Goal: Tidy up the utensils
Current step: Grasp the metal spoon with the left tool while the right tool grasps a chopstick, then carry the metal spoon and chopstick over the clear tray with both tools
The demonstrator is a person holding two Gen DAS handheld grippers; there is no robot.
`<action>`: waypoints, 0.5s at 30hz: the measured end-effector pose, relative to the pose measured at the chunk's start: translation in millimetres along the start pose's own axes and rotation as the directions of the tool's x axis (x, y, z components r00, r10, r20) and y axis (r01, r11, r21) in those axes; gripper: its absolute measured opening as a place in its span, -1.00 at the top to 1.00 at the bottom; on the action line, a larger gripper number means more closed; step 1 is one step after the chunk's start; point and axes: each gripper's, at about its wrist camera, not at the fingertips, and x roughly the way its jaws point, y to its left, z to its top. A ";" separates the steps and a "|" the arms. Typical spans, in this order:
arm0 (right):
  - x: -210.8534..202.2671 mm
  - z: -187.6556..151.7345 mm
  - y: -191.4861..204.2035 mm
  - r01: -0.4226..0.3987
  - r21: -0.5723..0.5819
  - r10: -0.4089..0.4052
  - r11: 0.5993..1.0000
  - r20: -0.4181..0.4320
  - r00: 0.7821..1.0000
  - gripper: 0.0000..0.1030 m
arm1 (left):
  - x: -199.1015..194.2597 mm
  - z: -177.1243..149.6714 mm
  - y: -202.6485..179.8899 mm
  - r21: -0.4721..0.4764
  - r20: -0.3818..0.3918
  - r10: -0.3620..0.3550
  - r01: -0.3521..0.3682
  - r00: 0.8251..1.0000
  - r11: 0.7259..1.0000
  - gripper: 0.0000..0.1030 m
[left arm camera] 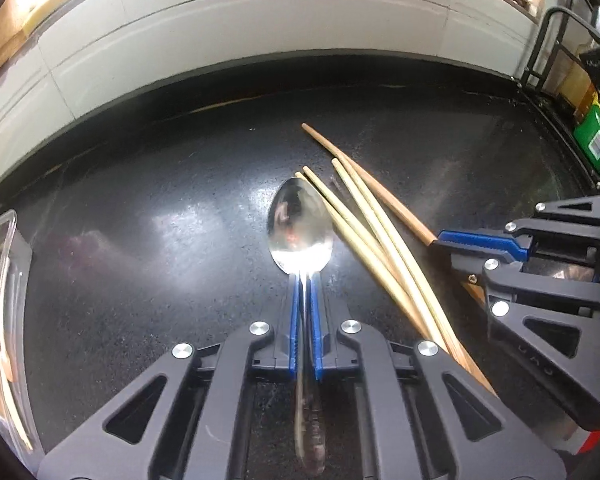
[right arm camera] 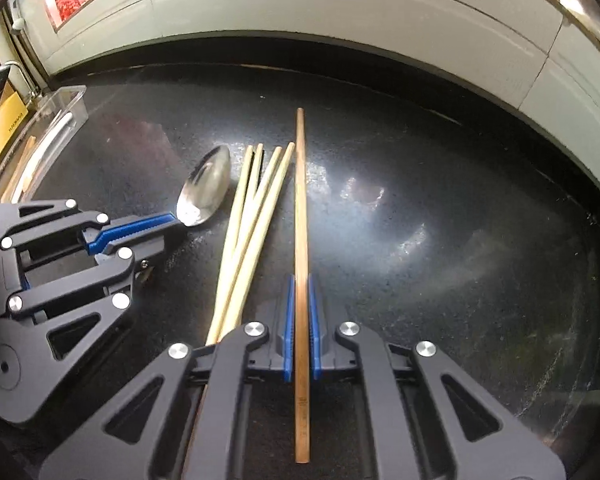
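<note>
A metal spoon [left arm camera: 300, 228] lies on the black counter, and my left gripper [left arm camera: 305, 280] is shut on its handle just behind the bowl. The same spoon [right arm camera: 206, 192] and left gripper [right arm camera: 172, 220] show at the left of the right wrist view. My right gripper [right arm camera: 301, 284] is shut on a darker brown chopstick [right arm camera: 300, 200] that points away from me. That chopstick [left arm camera: 364, 180] runs into the right gripper [left arm camera: 444, 238] at the right of the left wrist view. Several pale bamboo chopsticks [right arm camera: 252, 216] lie loose between spoon and brown chopstick, also visible as pale chopsticks [left arm camera: 380, 236].
A clear plastic organizer tray [right arm camera: 60, 120] with sticks in it sits at the far left of the counter; its edge [left arm camera: 4, 280] shows at the left. A black wire rack [left arm camera: 556, 48] with a green box [left arm camera: 596, 140] stands at the right. A white tiled wall borders the back.
</note>
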 end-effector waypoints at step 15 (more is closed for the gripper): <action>-52.3 -2.5 -33.0 0.053 0.137 -0.061 0.989 0.053 0.997 0.86 | -48.6 19.9 25.4 -0.016 0.051 0.005 -0.004 0.999 1.000 0.91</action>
